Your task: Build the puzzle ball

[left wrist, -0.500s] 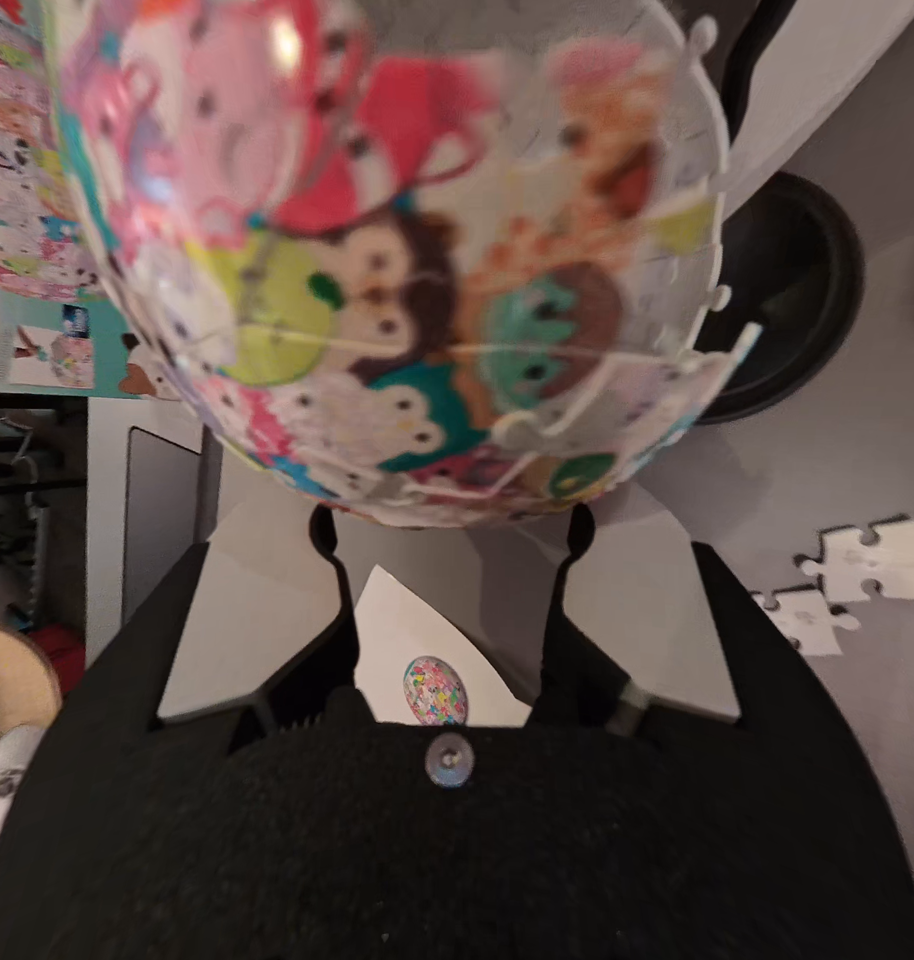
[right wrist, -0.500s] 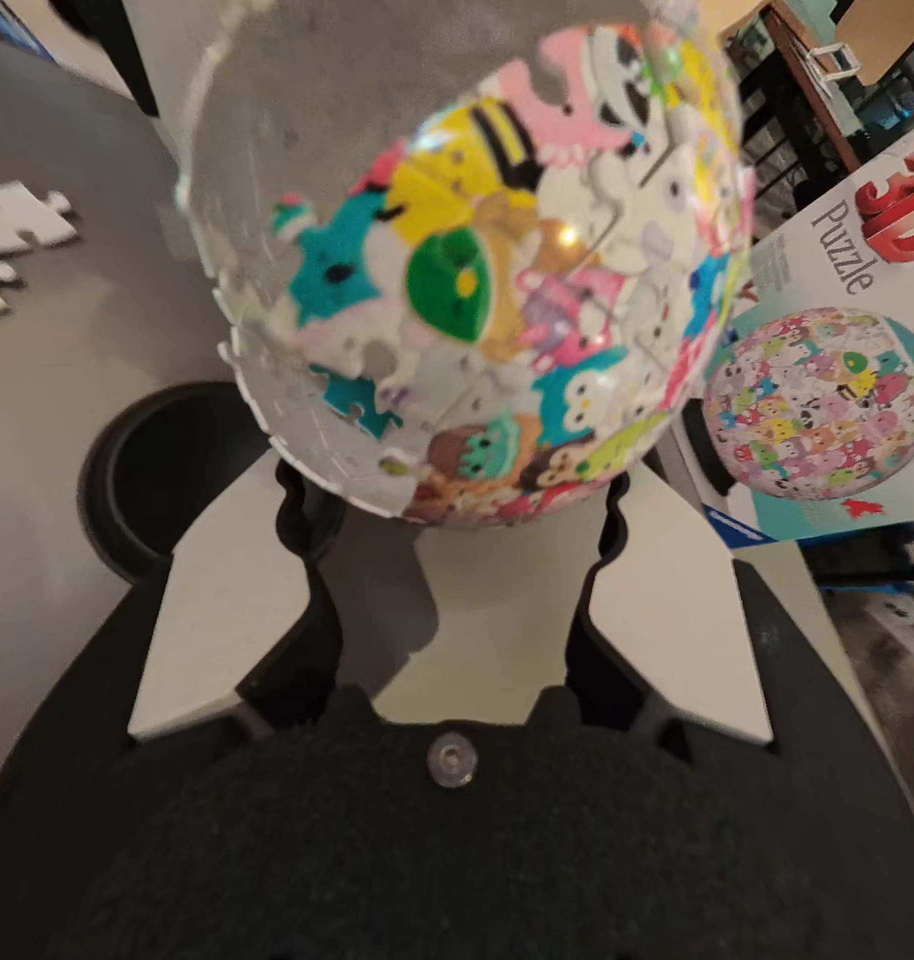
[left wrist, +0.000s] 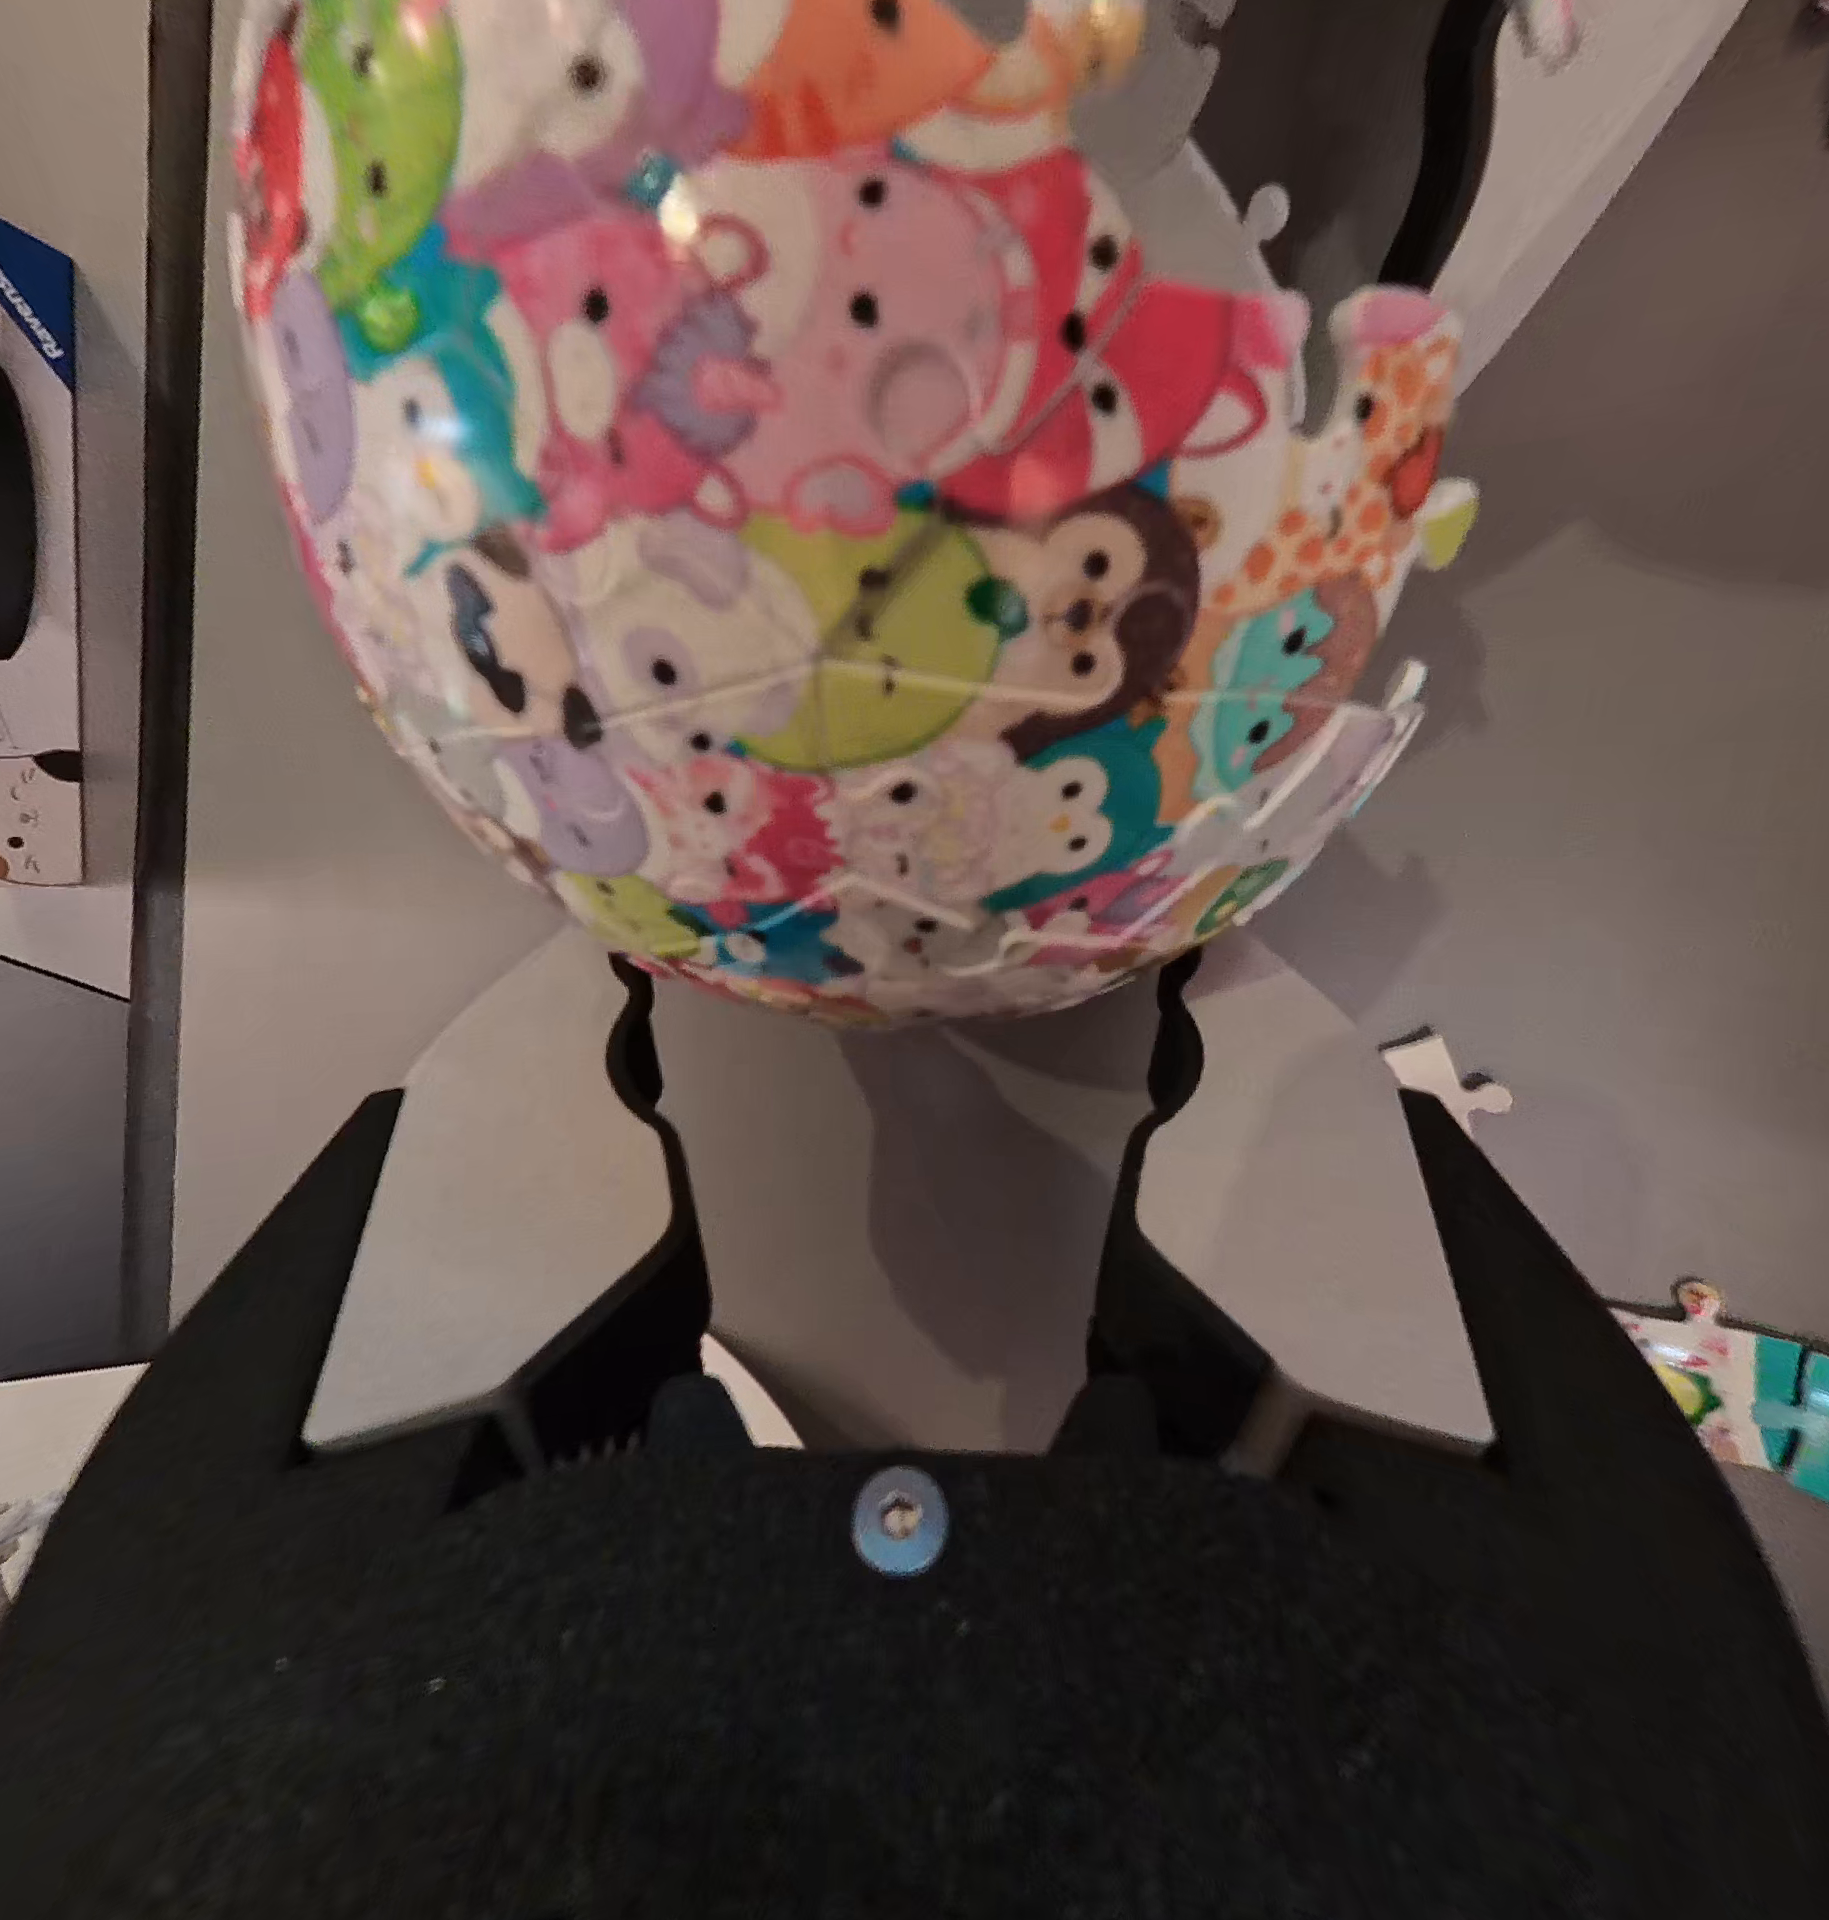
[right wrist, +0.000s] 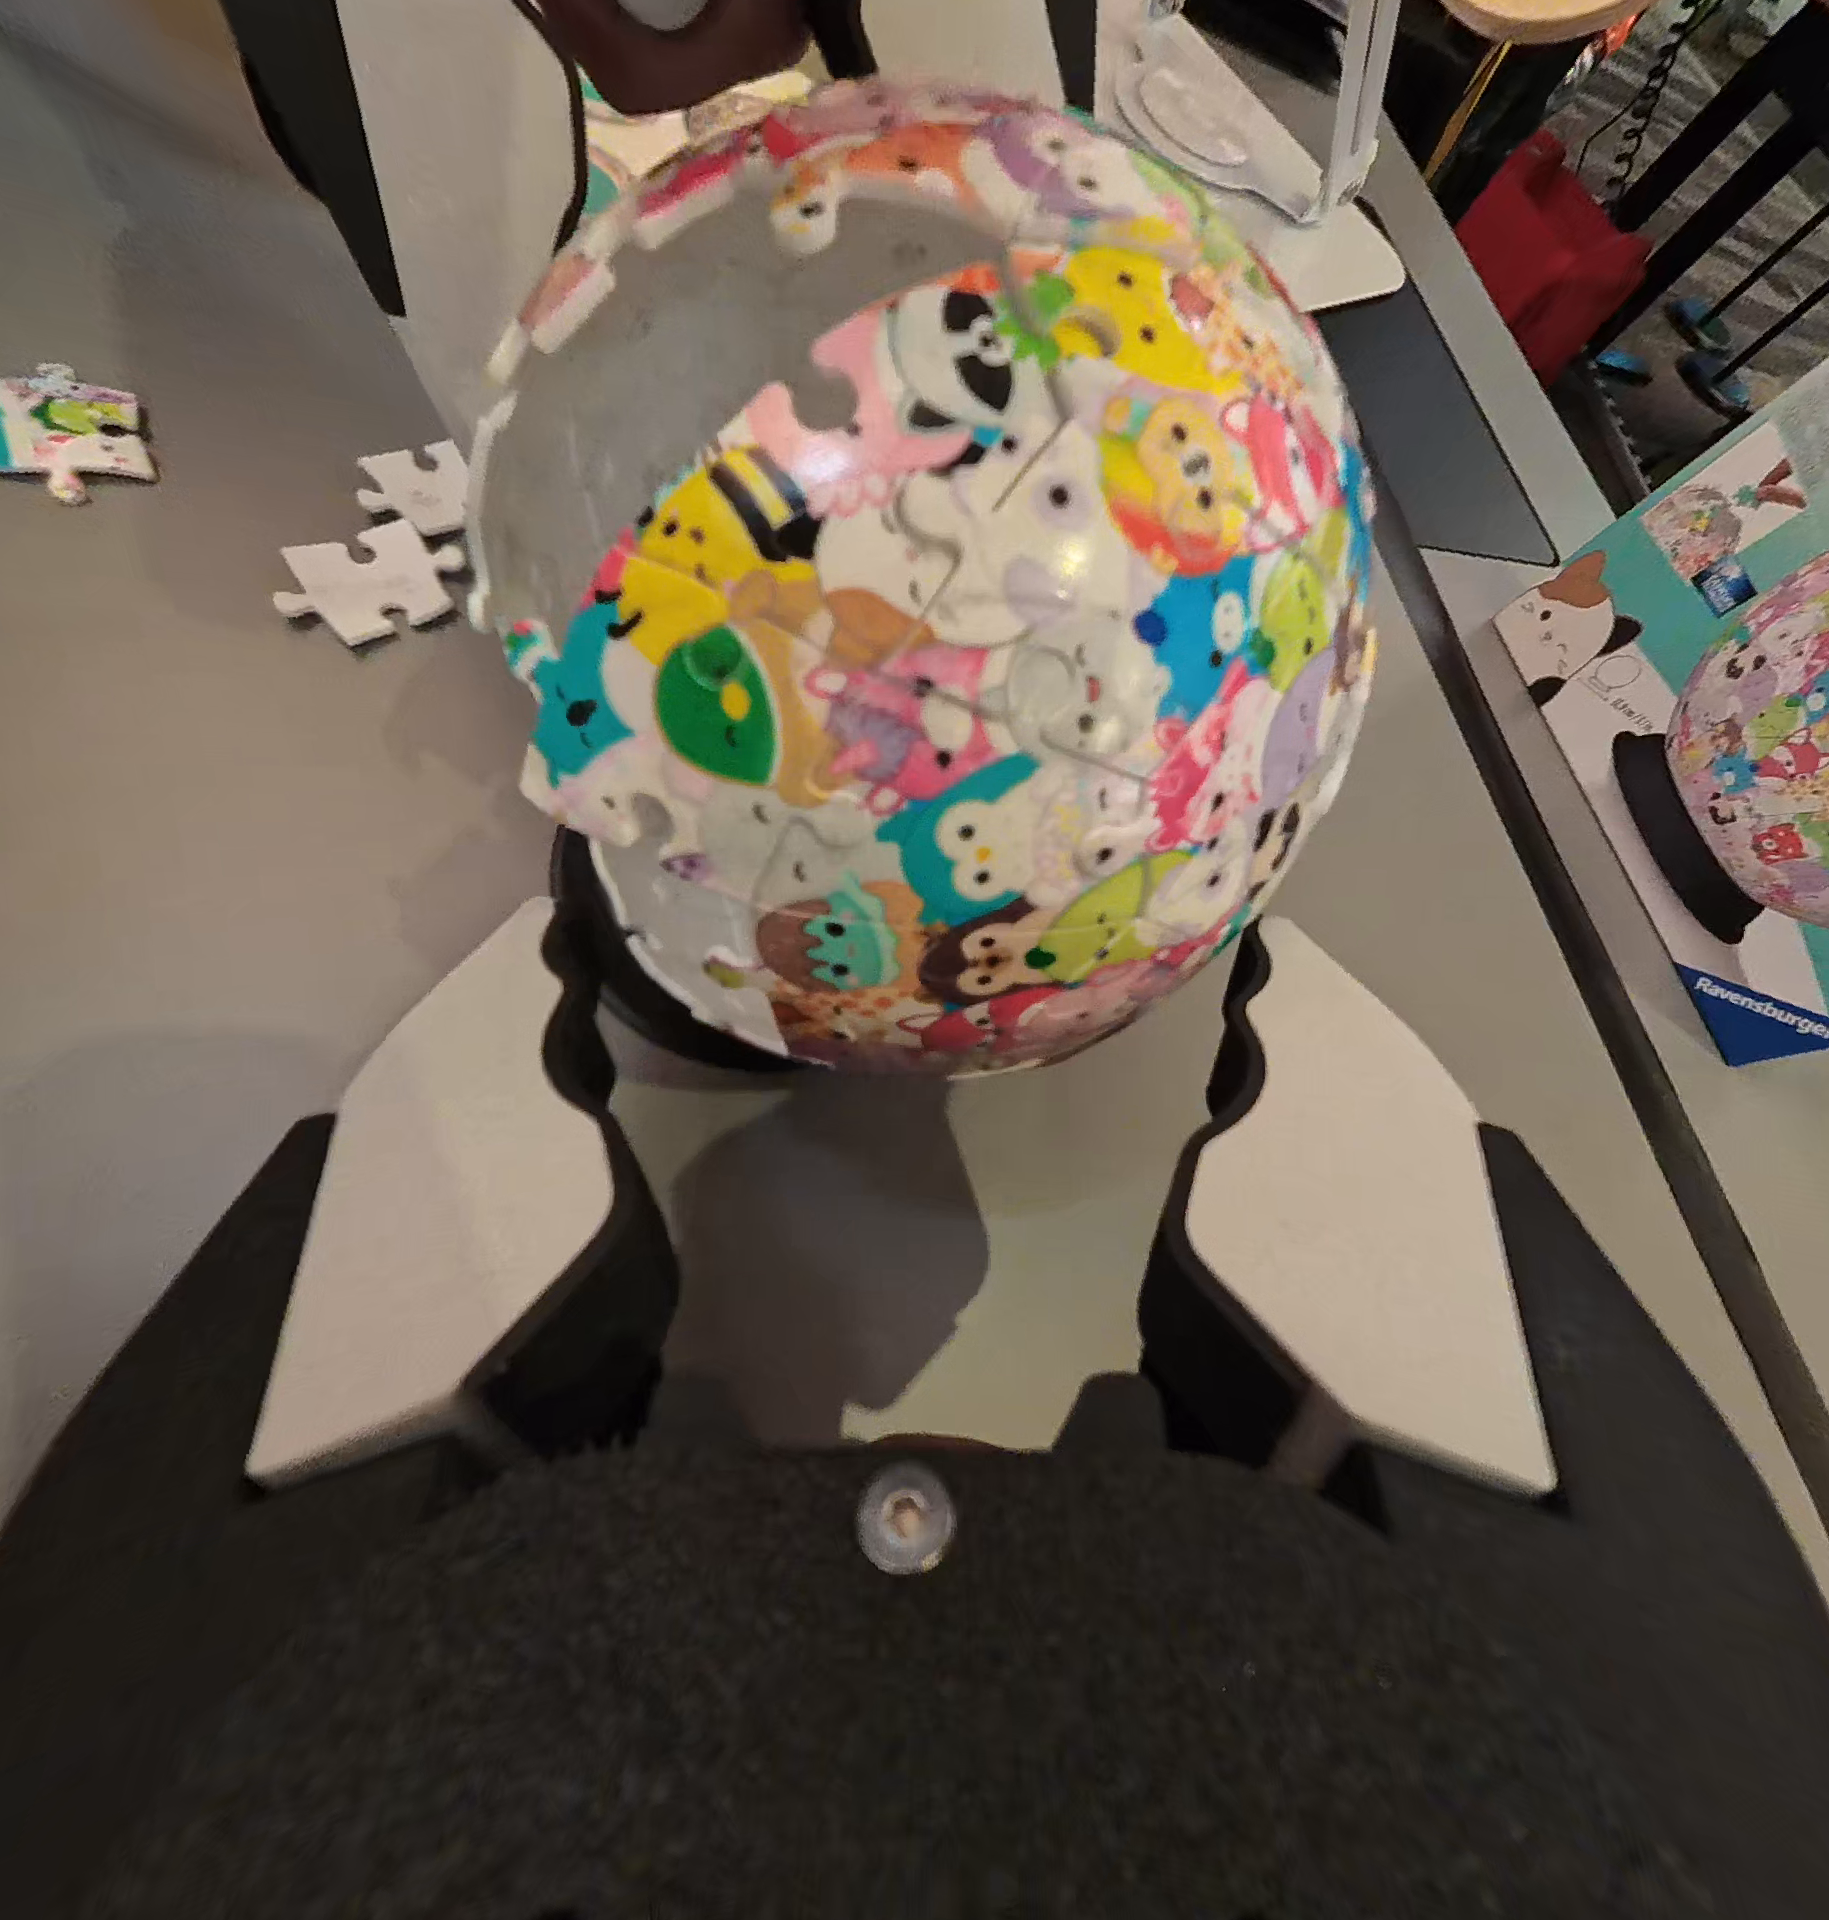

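- Holding the puzzle ball (right wrist: pixel 951 623) between our two claws, over its black stand (right wrist: pixel 619 987) on the grey table (right wrist: pixel 162 831).
- Mostly built; one large gap (right wrist: pixel 681 343) left, loose pieces (right wrist: pixel 370 571) waiting nearby.
- Glossy, cartoon-animal print, seams visible.
- Left gripper (left wrist: pixel 905 997) and right gripper (right wrist: pixel 905 977): spread wide, tips against the ball.

A grey counter (right wrist: pixel 162 831) spread beneath; dark chair legs (right wrist: pixel 1720 208) and patterned carpet (right wrist: pixel 1616 125) lay beyond it.
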The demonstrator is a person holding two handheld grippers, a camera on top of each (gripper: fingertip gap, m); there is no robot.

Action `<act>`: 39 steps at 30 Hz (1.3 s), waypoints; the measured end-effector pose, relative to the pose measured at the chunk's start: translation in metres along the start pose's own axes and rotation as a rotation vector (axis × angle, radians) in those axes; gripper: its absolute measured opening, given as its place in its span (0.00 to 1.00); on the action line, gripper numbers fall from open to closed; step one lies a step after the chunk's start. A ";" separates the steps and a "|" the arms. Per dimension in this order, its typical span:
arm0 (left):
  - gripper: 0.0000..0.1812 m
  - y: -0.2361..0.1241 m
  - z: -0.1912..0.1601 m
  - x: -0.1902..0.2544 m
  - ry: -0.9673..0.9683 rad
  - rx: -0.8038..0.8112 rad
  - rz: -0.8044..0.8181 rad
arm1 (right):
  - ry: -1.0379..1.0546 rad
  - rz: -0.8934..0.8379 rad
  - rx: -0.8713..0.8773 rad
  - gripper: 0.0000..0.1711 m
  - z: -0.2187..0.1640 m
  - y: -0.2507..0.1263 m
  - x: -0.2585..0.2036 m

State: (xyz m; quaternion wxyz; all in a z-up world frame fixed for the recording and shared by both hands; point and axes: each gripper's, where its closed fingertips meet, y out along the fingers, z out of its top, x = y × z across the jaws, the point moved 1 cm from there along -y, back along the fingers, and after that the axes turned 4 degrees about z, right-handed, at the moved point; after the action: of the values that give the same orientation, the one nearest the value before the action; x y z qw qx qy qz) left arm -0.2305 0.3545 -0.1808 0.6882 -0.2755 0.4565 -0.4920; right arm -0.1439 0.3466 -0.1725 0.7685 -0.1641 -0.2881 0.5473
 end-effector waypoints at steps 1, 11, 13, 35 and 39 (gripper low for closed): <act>0.52 -0.001 0.000 0.001 -0.003 0.003 0.000 | 0.001 0.011 0.000 0.66 -0.001 -0.001 -0.001; 0.51 -0.043 -0.029 0.008 -0.509 0.187 -0.217 | 0.504 0.211 0.151 0.72 0.001 -0.050 -0.017; 0.51 -0.057 -0.018 0.019 -0.708 0.320 -0.401 | 0.629 0.308 0.130 0.70 -0.001 -0.055 -0.024; 0.53 0.003 -0.004 0.044 -0.238 -0.148 -0.515 | 0.165 0.703 -0.510 0.64 -0.032 0.000 -0.031; 0.52 0.001 0.000 0.035 -0.232 -0.130 -0.431 | 0.116 0.605 -0.473 0.62 -0.033 0.001 -0.023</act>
State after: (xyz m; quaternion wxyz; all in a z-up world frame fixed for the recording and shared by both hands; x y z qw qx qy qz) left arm -0.2268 0.3220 -0.1937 0.5958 -0.4649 0.3360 -0.5621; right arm -0.1294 0.3276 -0.2051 0.5282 -0.4449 -0.3010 0.6576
